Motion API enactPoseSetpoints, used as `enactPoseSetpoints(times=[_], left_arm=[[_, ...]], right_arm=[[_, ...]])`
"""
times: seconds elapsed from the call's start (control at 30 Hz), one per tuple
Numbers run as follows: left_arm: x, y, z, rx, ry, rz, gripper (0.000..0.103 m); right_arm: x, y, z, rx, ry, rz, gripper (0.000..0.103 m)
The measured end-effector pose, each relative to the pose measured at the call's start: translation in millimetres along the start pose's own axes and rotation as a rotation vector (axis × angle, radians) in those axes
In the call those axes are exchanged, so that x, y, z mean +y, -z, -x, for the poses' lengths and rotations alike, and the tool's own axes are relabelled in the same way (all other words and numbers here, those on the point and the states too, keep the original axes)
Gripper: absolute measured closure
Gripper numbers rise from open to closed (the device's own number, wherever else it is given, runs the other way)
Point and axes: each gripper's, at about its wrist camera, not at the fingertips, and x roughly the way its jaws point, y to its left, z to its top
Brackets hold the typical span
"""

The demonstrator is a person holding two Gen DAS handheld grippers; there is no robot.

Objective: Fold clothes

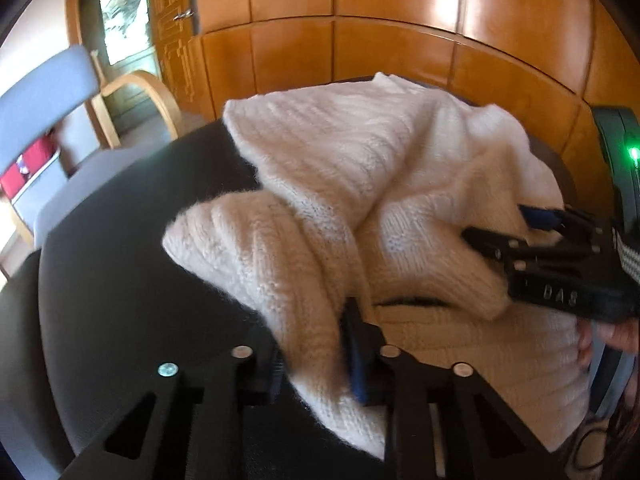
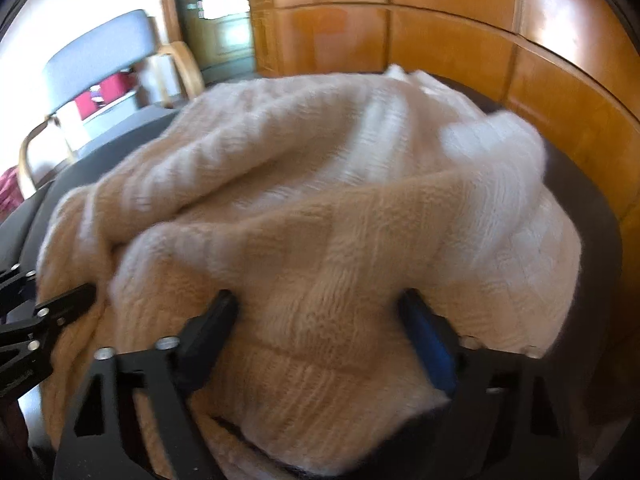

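Left claw (image 1: 320,364) – sole green light (image 1: 633,155)

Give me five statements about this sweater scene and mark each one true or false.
1. The sweater is cream-coloured knit. True.
2. The sweater lies flat and neatly folded. False: it is bunched in rumpled folds on the dark table.
3. The left gripper has sweater fabric between its fingers. True.
4. The right gripper is shut with nothing between its fingers. False: its jaws stand wide, with a thick bunch of sweater between them.
5. A blue-backed chair stands beyond the table. True.
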Motion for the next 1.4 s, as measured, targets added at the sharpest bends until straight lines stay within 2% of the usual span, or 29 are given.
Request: enactPoseSetpoints(times=[0.07,0.1,0.13,0.3,0.43,0.6,0.83,0.97,1.17,1.4], left_arm=[[2,3,4,-0.005,0.008,-0.02,0.085],[12,5,11,-0.009,0.02,0.008,0.086],[22,7,17,-0.012,0.032,0.036,0.087],[76,18,54,-0.041,0.086,0.168,0.089],[114,30,88,-0.08,0.099,0.232,0.089],[154,59,135,-0.138,0.027,0.273,0.089],[215,128,214,-0.223,-0.124,0.382,0.089],[250,166,250,-0.245,-0.214,0.453,0.089],[299,230,293,-0.228,-0.406,0.56,0.089],[340,301,320,-0.168,-0.586,0.646,0.088]], right_arm=[[2,-2,-1,-0.007,-0.031,0.01,0.048],[2,-3,0,-0.01,-0.051,0.009,0.064],[0,-4,1,-0.012,-0.081,-0.005,0.074],[-1,-4,4,0.005,-0.211,-0.08,0.077],[24,-4,4,0.032,-0.311,-0.061,0.077],[85,-1,4,0.066,-0.444,0.013,0.077],[178,7,5,0.133,-0.656,0.11,0.078],[230,12,8,0.178,-0.777,0.168,0.079],[306,27,17,0.242,-0.918,0.291,0.081],[395,51,13,0.304,-0.981,0.448,0.082]])
